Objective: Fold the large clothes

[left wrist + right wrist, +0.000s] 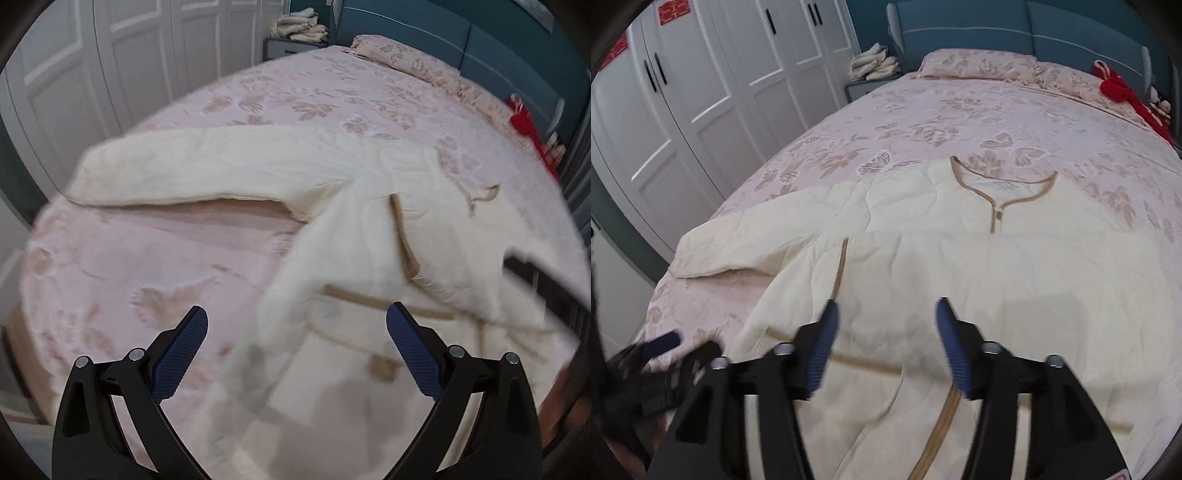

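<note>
Two tongs, both spread wide, gripping nothing. Left tongs (297, 325) hover over the cream quilted jacket (369, 229), which lies on the pink floral bed (147, 266), one sleeve (192, 166) stretched out sideways. Right tongs (886, 317) hover above the jacket's front, tan-trimmed collar (1001, 184) facing the headboard (960, 33).

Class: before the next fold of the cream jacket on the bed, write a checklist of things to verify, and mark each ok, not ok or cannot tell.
1. Left hand-held gripper open and holding nothing: ok.
2. Right hand-held gripper open and holding nothing: ok.
3. Cream jacket lies on the bed: ok.
4. Left sleeve spread out to the side, not folded in: ok.
5. Right sleeve folded across the body: cannot tell.
6. Hem lying flat: cannot tell, blurred.
</note>
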The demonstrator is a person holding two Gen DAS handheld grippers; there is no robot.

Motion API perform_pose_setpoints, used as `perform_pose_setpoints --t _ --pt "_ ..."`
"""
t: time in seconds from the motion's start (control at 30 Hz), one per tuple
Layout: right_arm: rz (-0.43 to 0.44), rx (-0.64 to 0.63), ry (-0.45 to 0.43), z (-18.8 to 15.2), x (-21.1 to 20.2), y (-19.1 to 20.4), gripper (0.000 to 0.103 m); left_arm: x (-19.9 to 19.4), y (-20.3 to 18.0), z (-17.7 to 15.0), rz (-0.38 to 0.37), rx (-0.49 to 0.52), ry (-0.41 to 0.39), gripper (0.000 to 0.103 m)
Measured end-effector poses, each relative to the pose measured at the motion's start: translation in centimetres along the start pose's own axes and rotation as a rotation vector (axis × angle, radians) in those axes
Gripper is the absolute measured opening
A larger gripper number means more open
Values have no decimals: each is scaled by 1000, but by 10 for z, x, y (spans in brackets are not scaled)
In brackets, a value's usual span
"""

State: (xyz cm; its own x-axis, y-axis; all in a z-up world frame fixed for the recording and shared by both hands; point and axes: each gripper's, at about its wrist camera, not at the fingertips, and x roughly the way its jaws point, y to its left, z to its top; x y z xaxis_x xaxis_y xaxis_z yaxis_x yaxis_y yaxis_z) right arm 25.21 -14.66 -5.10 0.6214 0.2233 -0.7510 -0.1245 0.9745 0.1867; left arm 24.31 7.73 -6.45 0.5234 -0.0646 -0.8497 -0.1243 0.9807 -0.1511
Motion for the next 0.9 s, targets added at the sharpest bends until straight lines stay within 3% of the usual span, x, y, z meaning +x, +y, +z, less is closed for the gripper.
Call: perform_pose_setpoints --t 0.13,0.27,0.37,0.43,0.47,0.53,0.6,0.7,0.73,0.83,0.9 --pt "-64 116 -12 -35 -29 -38 60 23 -15 12 -154 -70 65 96" --pt "-172 304 13 -71 -57 -115 61 64 -46 18 -279 -153 164 96" --pt "-187 455 7 -86 -66 -167 61 90 -64 16 -338 -213 235 91" --pt "-178 534 -19 -92 -67 -194 61 98 -72 15 -338 -222 248 64" --pt "-170 575 -33 -93 -66 -209 61 102 -77 16 -336 -214 260 56" --pt "-150 641 -57 -91 -62 -230 61 105 -83 21 -320 -184 261 25" --pt "-115 707 -91 -88 -54 -253 61 102 -83 28 -311 -160 236 10" --pt "-100 777 -106 -79 -41 -276 61 89 -80 45 -274 -110 159 6" --pt "-95 793 -107 -76 -36 -283 59 85 -79 51 -254 -98 132 6" --pt "-76 807 -76 -64 -18 -291 10 74 -69 68 -209 -75 67 6" --pt "-95 742 -92 -51 -23 -282 8 74 -64 74 -204 -69 58 6"
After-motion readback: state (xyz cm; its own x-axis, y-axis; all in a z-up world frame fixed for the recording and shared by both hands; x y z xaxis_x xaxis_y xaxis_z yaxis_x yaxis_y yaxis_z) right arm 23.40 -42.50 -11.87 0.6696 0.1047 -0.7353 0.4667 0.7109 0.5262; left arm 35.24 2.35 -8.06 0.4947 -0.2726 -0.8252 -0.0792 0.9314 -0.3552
